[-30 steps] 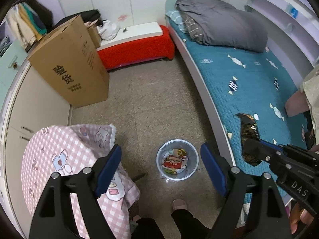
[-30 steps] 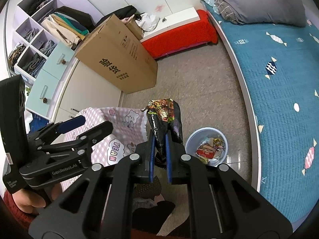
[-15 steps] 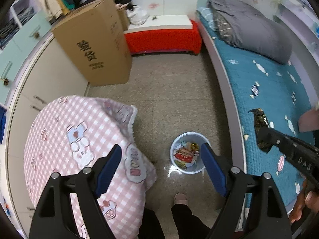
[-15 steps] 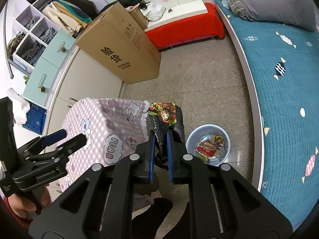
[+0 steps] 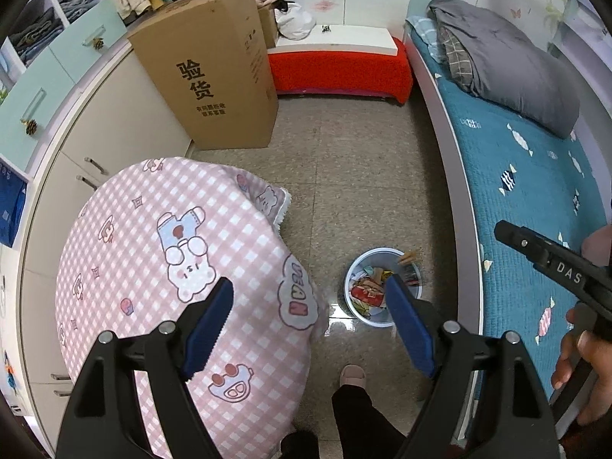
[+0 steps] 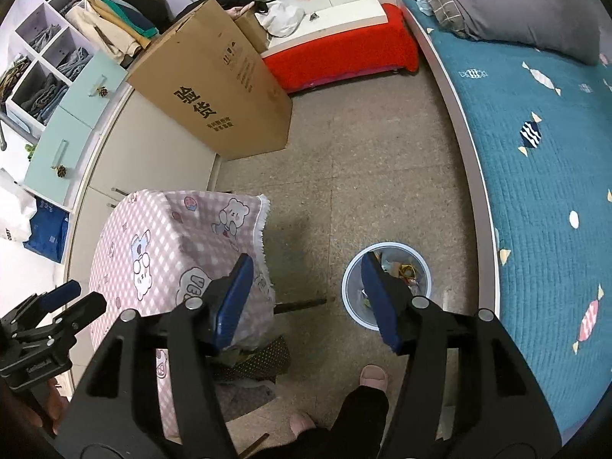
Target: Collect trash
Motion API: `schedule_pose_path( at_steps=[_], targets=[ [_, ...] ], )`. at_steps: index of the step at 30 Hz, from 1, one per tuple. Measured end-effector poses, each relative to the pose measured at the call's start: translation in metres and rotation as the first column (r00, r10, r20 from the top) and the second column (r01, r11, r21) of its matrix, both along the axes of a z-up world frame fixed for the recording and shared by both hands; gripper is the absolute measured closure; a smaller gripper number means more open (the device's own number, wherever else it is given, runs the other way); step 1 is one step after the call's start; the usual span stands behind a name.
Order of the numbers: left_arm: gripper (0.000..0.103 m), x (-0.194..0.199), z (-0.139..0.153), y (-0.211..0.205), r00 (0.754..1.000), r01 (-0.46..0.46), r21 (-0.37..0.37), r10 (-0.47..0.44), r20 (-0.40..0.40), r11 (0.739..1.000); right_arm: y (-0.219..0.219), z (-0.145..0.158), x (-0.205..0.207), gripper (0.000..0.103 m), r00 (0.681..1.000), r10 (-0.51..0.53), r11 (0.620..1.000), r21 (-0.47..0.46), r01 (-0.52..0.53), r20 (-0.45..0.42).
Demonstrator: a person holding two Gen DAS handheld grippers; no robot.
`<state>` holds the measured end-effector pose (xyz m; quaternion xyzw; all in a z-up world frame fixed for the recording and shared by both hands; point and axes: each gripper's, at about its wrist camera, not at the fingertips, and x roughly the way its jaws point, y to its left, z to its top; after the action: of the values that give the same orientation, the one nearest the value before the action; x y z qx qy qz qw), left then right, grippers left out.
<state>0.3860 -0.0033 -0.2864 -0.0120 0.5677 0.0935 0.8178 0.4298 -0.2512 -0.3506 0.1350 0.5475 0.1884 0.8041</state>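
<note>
From the left wrist camera, the left gripper (image 5: 310,302) hangs high above the bedroom floor with its blue-padded fingers (image 5: 208,315) spread wide and nothing between them. Below it, a small pale-blue trash bin (image 5: 354,308) stands on the speckled floor (image 5: 344,176), between a table draped in a pink checked cloth (image 5: 160,267) and the edge of a bed with a teal quilt (image 5: 528,191). Crumpled wrappers (image 5: 367,290) fill the bin, and a small brownish scrap (image 5: 408,257) shows at its far rim; whether it rests there or is in the air cannot be told. The right gripper (image 5: 550,264) enters from the right, held in the person's hand (image 5: 585,375).

From the right wrist camera, the right gripper (image 6: 310,294) is likewise parted and empty, its right finger overlapping the bin (image 6: 422,264), which sits just beside the bed frame. The left gripper (image 6: 53,313) appears at the lower left. A large cardboard box (image 6: 214,88) leans against the cabinets (image 6: 153,153), and a red-covered bench (image 6: 340,53) stands at the far wall.
</note>
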Motion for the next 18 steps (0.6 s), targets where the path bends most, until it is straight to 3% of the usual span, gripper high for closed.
schedule_pose_path(
  at_steps=[10,18],
  targets=[
    [0.023,-0.047,0.019,0.021,0.999,-0.008,-0.037,0.010,0.047,0.999,0.038,0.036,-0.054,0.039,0.997,0.035,0.999,-0.035,-0.033,0.074],
    [0.019,-0.126,0.066,0.053,0.986,0.015,-0.027,-0.011,0.169,1.000,0.080,0.088,-0.137,0.034,0.979,0.048,0.997,-0.062,-0.036,0.197]
  ],
)
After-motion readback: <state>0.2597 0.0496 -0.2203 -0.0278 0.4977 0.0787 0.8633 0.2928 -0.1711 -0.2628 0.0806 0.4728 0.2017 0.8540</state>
